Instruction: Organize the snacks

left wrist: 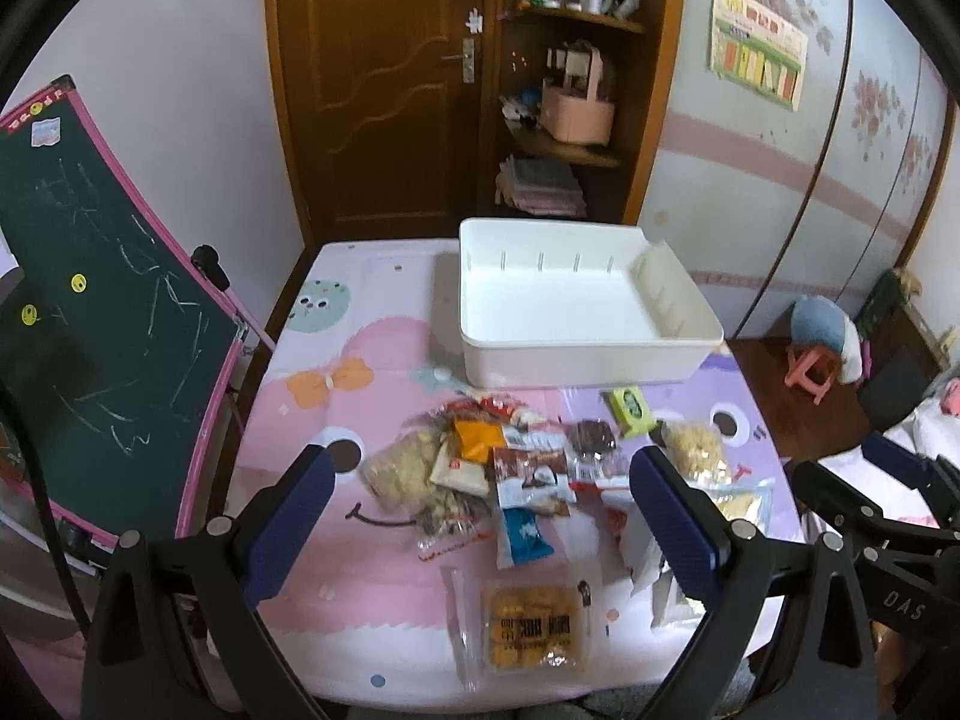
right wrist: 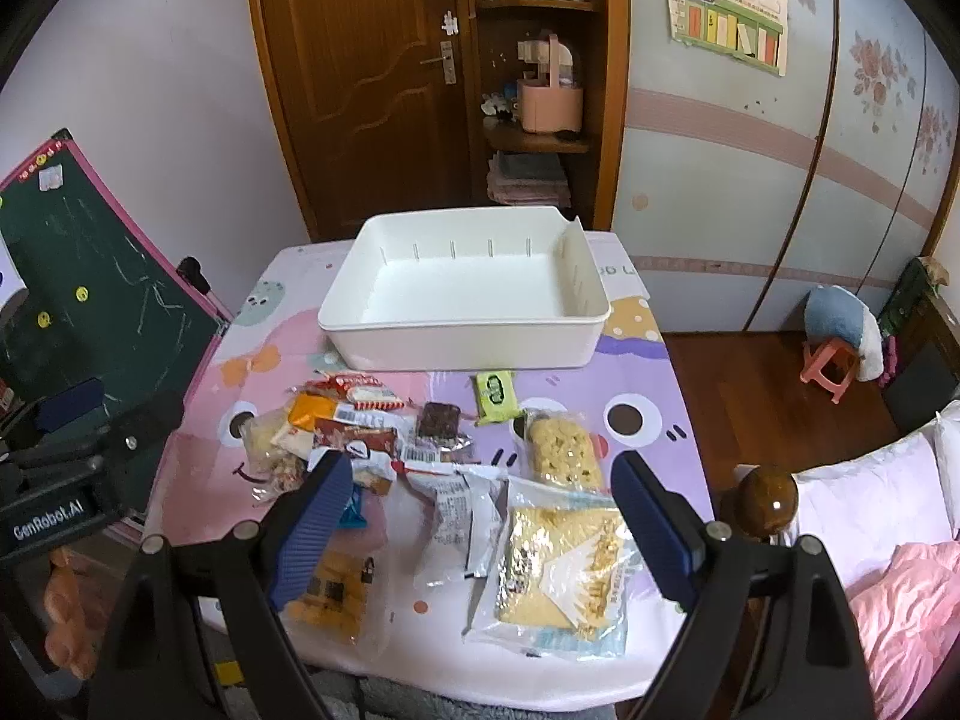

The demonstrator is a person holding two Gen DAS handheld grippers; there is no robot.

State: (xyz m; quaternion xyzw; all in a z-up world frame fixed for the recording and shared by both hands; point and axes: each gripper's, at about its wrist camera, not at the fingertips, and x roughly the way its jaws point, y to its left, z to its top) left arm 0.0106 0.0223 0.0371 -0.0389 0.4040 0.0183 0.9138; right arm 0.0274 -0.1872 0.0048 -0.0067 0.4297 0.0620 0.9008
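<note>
At the near half of the worktop (right wrist: 648,372) we have the snacks (left wrist: 510,468) heaped loose on a cartoon-printed cloth, and just behind them the white bin (right wrist: 462,300) stands empty with its open top toward us, evidently set there so each packet can be lifted forward and dropped in.

We hold both tools above the pile, tilted down at it. Our left tongs (left wrist: 480,516) stand wide apart with nothing between the pads, framing the middle of the heap; our right tongs (right wrist: 480,528) are likewise released and empty, hanging over the silver-white wrapper (right wrist: 462,516) and the clear bag of pale yellow crackers (right wrist: 564,564). We judge nothing has been sorted yet, since every packet lies outside the bin.

A green packet (right wrist: 495,396) sits nearest the bin wall, a dark brown bar (right wrist: 438,420) just left of it, and a pale puffed-grain cake (right wrist: 564,450) on the purple part of the cloth. Nearest our edge lies a tray of golden biscuits (left wrist: 531,630) under a barcode label.

As for writing: the left tool's body reads "GenRobot.AI" in the right wrist view (the right tool shows "DAS" in the left view). Packet print is too small to read, and the wall chart's (right wrist: 726,12) heading is perhaps Chinese characters.
</note>
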